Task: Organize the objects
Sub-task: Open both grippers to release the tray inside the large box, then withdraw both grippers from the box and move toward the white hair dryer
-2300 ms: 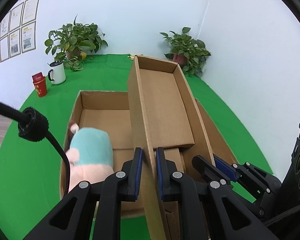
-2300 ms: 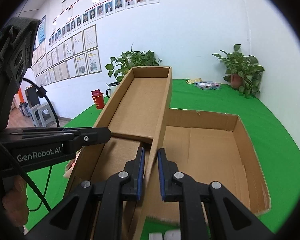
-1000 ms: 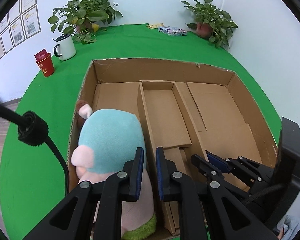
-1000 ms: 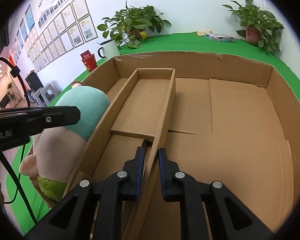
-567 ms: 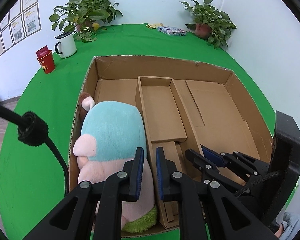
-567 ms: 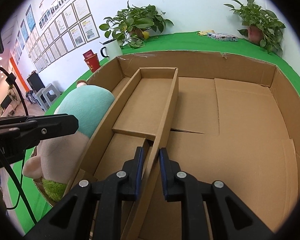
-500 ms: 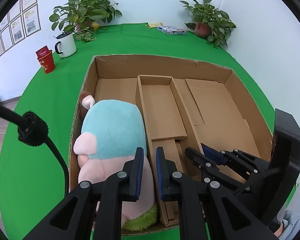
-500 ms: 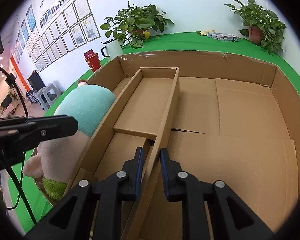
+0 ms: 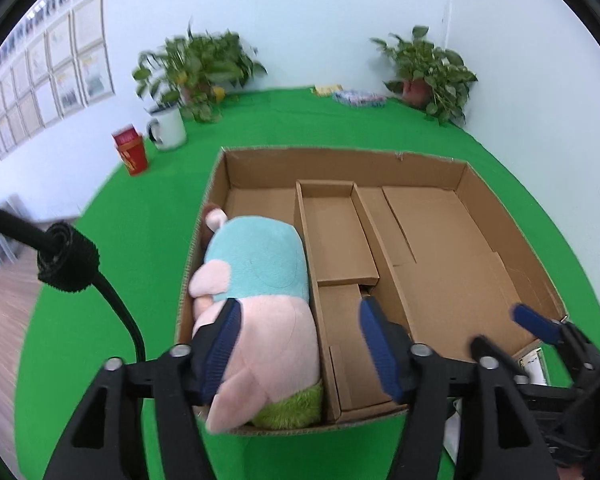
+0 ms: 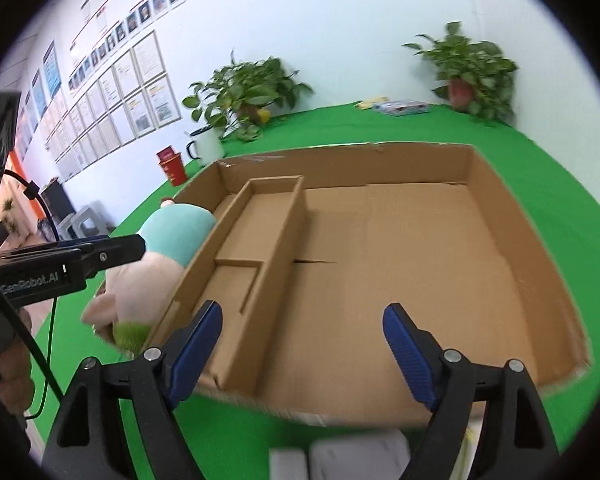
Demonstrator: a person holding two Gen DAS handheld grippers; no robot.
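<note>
Over the cardboard box [image 9: 504,204], left gripper [image 9: 300,340] and right gripper [image 10: 302,344] hover, jaws spread wide.

The right gripper [image 10: 302,344], jaws wide apart at lower centre, framed a large brown cardboard box [image 10: 496,196] holding a narrow cardboard tray [image 10: 260,216].

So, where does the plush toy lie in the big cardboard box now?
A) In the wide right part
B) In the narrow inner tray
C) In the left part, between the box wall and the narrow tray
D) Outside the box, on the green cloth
C: the plush toy lies between the left wall of the box and the narrow tray, which holds nothing.
</note>
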